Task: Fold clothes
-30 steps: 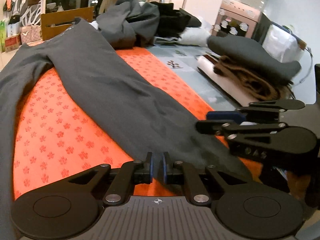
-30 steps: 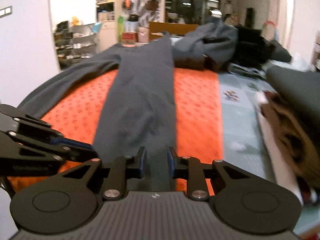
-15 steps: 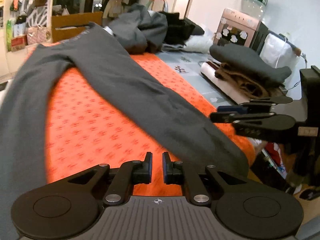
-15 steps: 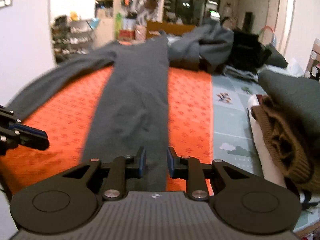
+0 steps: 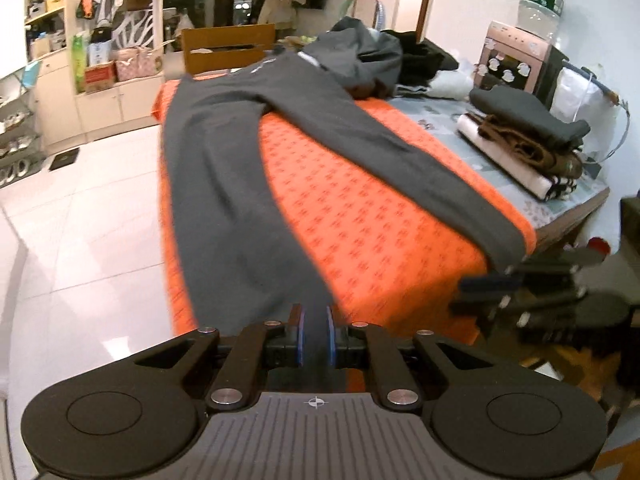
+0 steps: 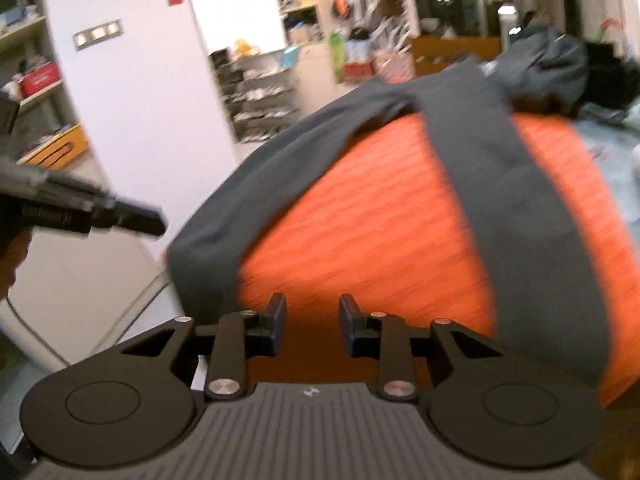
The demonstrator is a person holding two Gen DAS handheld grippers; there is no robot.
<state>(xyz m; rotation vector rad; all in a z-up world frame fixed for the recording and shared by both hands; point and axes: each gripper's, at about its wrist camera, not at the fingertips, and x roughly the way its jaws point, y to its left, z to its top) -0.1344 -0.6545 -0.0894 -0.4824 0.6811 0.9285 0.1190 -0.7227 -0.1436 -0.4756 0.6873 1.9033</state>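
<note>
Dark trousers [image 5: 224, 184] spread across orange cloth [image 5: 360, 216], legs splayed apart. Left gripper [image 5: 315, 336] pinches one leg's hem, likely to carry it over for fold. Right gripper [image 6: 312, 326] parted, empty, near other hem.

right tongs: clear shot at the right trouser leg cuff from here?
Probably yes. The right tongs are open and hold nothing, over the orange cloth. The right trouser leg lies flat beside them, nothing on top or between.

dark grey trousers [image 5: 248, 168] lie spread lengthwise, legs splayed apart.
</note>
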